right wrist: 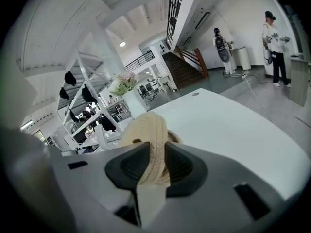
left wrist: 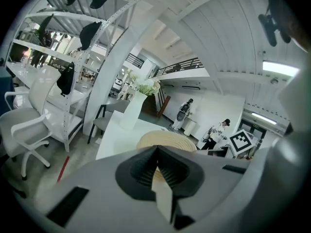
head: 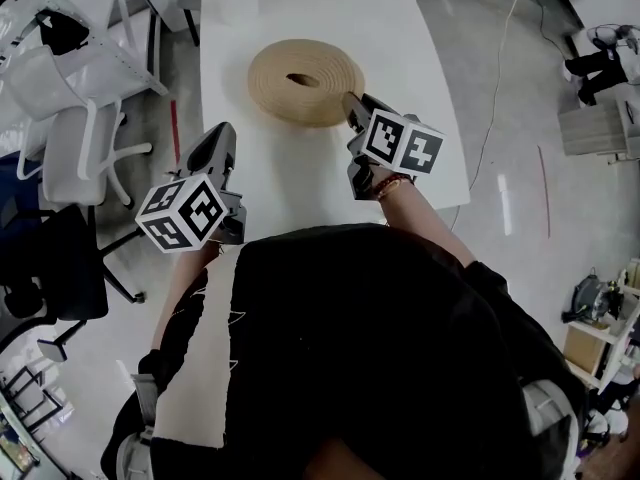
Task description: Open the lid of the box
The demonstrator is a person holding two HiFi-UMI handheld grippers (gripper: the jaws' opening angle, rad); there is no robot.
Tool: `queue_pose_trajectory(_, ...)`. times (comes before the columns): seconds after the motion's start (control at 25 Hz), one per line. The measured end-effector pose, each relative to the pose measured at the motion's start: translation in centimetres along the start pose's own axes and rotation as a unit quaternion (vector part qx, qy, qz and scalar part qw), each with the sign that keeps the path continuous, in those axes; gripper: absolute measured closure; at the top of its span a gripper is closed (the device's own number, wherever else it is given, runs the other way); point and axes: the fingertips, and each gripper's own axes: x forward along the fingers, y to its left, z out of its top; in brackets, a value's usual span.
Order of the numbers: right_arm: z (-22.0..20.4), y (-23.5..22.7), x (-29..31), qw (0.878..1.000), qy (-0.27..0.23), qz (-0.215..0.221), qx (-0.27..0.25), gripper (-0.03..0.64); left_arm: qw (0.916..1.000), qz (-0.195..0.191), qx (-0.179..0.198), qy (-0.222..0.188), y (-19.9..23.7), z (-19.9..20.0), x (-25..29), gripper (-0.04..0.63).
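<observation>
A round woven beige box sits on the white table. My right gripper is at the box's near right rim. In the right gripper view the woven lid stands edge-on between the jaws, and my right gripper is shut on its rim, with both pads pressing it. My left gripper hovers over the table's left edge, apart from the box and to its near left. In the left gripper view my left gripper has its tips together with nothing between them, and the box lies just beyond.
White office chairs and a dark chair stand left of the table. A white vase with flowers stands at the table's far end. A cable runs across the floor on the right. People stand far off.
</observation>
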Motion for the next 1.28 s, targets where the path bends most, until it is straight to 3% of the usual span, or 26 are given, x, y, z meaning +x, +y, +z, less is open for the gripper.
queue_pose_trajectory(0.32,0.7,1.2,-0.9,0.999,0.0,0.038,0.0,0.525,0.9995,0.013,-0.014,-0.025,-1.1,0.2,-1.0,0.584)
queue_pose_trajectory(1.28,-1.0,0.0,-4.6,0.996,0.018,0.082,-0.006,0.526,0.9991,0.035,-0.007,-0.023,-5.4,-2.7,-3.1,0.584)
